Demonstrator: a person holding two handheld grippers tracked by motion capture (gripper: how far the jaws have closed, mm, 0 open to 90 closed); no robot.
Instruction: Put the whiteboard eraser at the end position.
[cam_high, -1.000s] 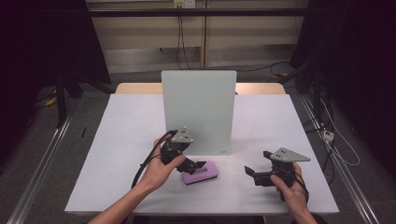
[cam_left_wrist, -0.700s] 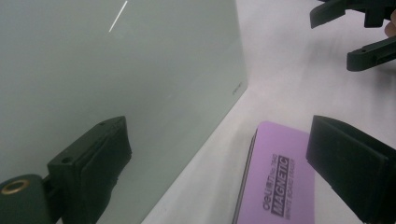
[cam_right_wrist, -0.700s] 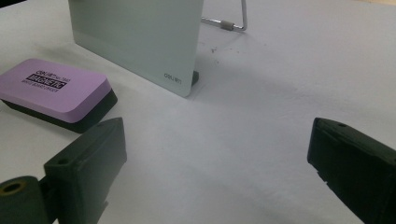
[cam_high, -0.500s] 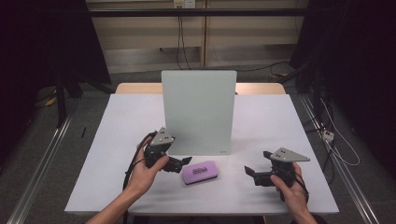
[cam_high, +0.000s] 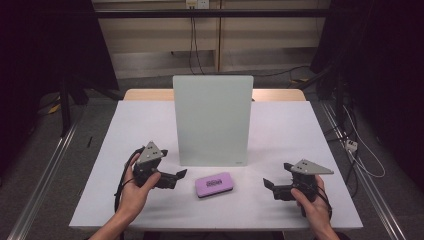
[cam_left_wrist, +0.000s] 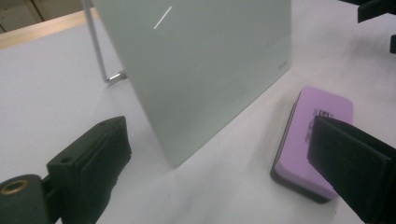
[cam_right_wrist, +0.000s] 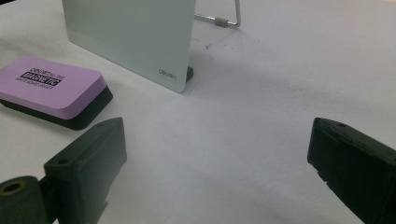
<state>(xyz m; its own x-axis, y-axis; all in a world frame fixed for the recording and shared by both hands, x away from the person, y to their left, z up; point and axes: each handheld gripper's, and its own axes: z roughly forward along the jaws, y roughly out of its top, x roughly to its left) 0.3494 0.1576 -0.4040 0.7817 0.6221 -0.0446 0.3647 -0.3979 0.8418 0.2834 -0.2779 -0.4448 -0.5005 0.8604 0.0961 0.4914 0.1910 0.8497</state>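
eraser (cam_high: 214, 184) near desk (cam_high: 300, 130) front edge, before upright board (cam_high: 212, 120) | probably light, firm block, felt underside | grasp long sides | left gripper (cam_high: 175, 176) fingers released, beside it | right gripper (cam_high: 269, 186) fingers released

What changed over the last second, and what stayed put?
The left gripper let go of the purple eraser and drew back to the left, jaws open. The eraser now lies flat before the standing board. The right gripper stayed open and still.
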